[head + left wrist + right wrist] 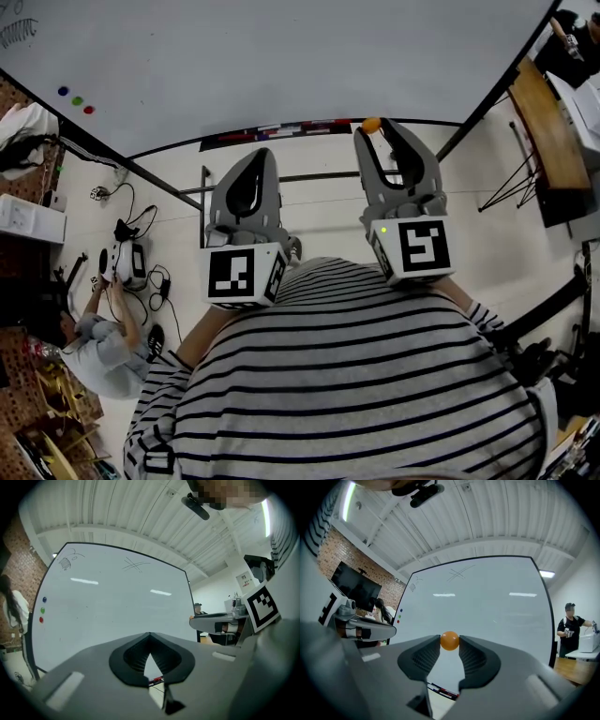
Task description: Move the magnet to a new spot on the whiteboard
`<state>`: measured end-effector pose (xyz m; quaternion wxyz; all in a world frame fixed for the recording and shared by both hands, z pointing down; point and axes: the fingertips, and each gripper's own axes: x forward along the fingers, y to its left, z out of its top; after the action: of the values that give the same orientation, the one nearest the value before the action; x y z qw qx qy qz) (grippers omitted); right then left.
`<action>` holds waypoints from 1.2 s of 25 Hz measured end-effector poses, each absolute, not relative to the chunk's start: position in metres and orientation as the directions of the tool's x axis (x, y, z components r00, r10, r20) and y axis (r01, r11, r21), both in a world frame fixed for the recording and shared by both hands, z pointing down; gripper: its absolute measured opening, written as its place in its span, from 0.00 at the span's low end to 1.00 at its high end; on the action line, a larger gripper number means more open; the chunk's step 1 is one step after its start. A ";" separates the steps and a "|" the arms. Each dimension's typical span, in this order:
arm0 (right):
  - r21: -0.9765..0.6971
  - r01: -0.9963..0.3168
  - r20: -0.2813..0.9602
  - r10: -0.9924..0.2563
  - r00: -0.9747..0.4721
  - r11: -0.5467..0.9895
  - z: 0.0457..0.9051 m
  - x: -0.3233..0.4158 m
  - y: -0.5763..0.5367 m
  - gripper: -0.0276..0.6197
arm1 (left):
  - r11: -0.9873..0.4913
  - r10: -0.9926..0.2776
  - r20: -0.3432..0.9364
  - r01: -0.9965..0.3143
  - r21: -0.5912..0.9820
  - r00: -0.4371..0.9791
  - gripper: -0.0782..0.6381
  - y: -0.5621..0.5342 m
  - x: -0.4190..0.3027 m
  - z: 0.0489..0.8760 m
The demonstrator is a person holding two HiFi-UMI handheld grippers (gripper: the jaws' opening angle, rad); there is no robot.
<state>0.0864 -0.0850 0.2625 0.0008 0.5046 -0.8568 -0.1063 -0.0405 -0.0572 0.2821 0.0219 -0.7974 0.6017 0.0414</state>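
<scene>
Between right gripper point(450, 641) fingers point(425, 654) sits one magnet point(450, 640) (three dots point(77, 100) elsewhere).

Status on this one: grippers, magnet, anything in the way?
Right gripper shut on orange magnet, in front of the whiteboard. Left gripper shut, empty. Nothing blocking; three coloured magnets far left on board.
</scene>
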 end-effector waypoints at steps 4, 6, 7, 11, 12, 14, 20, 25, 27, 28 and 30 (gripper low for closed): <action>0.169 -0.861 -0.108 -0.859 -0.500 0.480 0.261 0.084 -0.078 0.24 | -0.275 -0.956 -0.109 -0.961 0.020 0.272 0.13 -0.050 -0.039 0.280; 0.165 -0.859 -0.108 -0.857 -0.503 0.484 0.261 0.085 -0.077 0.24 | -0.275 -0.956 -0.109 -0.961 0.017 0.271 0.13 -0.049 -0.037 0.280; 0.164 -0.859 -0.108 -0.856 -0.505 0.486 0.262 0.085 -0.076 0.24 | -0.274 -0.957 -0.108 -0.962 0.016 0.270 0.13 -0.048 -0.036 0.280; 0.165 -0.859 -0.106 -0.857 -0.504 0.485 0.264 0.089 -0.076 0.24 | -0.271 -0.958 -0.104 -0.962 0.015 0.268 0.13 -0.047 -0.034 0.281; 0.165 -0.860 -0.106 -0.858 -0.503 0.483 0.264 0.089 -0.076 0.24 | -0.272 -0.958 -0.103 -0.962 0.015 0.269 0.13 -0.047 -0.034 0.281; 0.160 -0.860 -0.111 -0.857 -0.504 0.485 0.262 0.090 -0.074 0.24 | -0.272 -0.958 -0.101 -0.962 0.015 0.269 0.13 -0.046 -0.032 0.282; 0.165 -0.856 -0.094 -0.856 -0.508 0.490 0.280 0.088 -0.095 0.24 | -0.270 -0.959 -0.089 -0.963 0.018 0.268 0.13 -0.065 -0.034 0.296; 0.156 -0.854 -0.100 -0.852 -0.514 0.497 0.282 0.078 -0.107 0.24 | -0.263 -0.962 -0.078 -0.965 0.022 0.261 0.13 -0.077 -0.042 0.302; 0.161 -0.854 -0.096 -0.853 -0.512 0.494 0.278 0.074 -0.108 0.24 | -0.264 -0.962 -0.072 -0.964 0.028 0.262 0.13 -0.078 -0.046 0.300; 0.164 -0.855 -0.094 -0.855 -0.511 0.493 0.276 0.071 -0.109 0.24 | -0.266 -0.962 -0.069 -0.963 0.032 0.263 0.13 -0.079 -0.049 0.298; 0.178 -0.856 -0.095 -0.858 -0.506 0.485 0.268 0.067 -0.112 0.24 | -0.272 -0.961 -0.067 -0.962 0.040 0.269 0.13 -0.082 -0.054 0.292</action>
<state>0.0666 -0.1122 0.2680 0.0036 0.4972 -0.8617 -0.1014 -0.0536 -0.0824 0.2925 0.0043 -0.7965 0.6034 0.0386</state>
